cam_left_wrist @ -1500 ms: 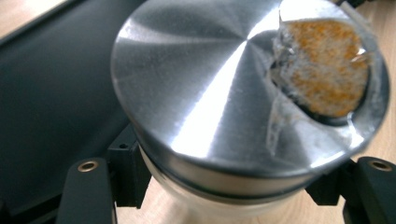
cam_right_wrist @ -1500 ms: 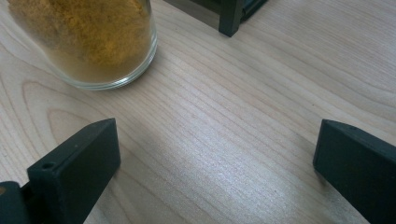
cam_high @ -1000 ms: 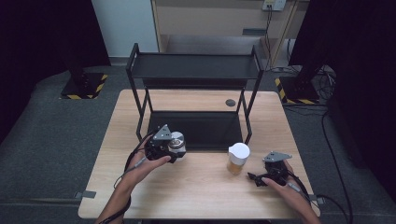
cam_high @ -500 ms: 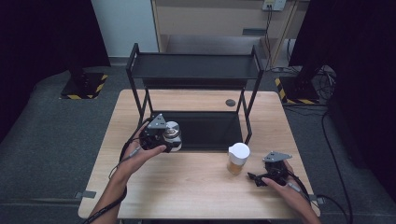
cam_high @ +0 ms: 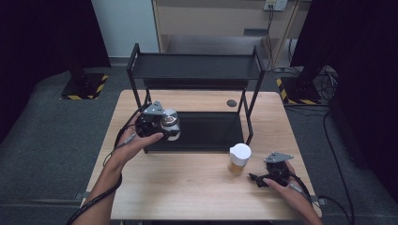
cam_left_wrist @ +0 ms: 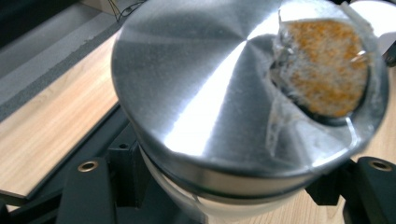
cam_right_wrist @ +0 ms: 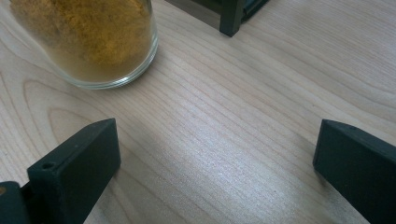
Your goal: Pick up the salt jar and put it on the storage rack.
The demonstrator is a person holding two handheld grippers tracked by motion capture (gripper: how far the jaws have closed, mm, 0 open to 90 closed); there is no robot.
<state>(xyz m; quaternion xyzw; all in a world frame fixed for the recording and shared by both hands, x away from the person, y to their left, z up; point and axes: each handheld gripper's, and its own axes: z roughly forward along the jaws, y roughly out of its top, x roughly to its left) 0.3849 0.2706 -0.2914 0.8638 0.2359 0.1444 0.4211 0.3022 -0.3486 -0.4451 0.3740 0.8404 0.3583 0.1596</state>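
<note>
While held aloft: the round glass spice jar with a brushed-metal shaker lid (cam_high: 169, 123) hangs in the left gripper (cam_high: 159, 125), above the table's left half, just in front of the black two-tier metal rack (cam_high: 197, 70).
Left jaws: clamped on the jar's glass body just under the lid rim (cam_left_wrist: 224, 182).
Right gripper (cam_high: 257, 180): rests low on the light wooden table (cam_high: 187, 187), jaws wide apart with nothing between them.
Neighbour: a white-lidded glass jar of orange powder (cam_high: 239, 159) stands just beside it.
Handling: likely rigid, smooth and slippery — glass that could crack if knocked on the rack.
Weight: probably modest; partly filled.
Where to hold: the straight glass wall below the lid — not the lid, whose clear flap (cam_left_wrist: 322, 65) looks loose.
</note>
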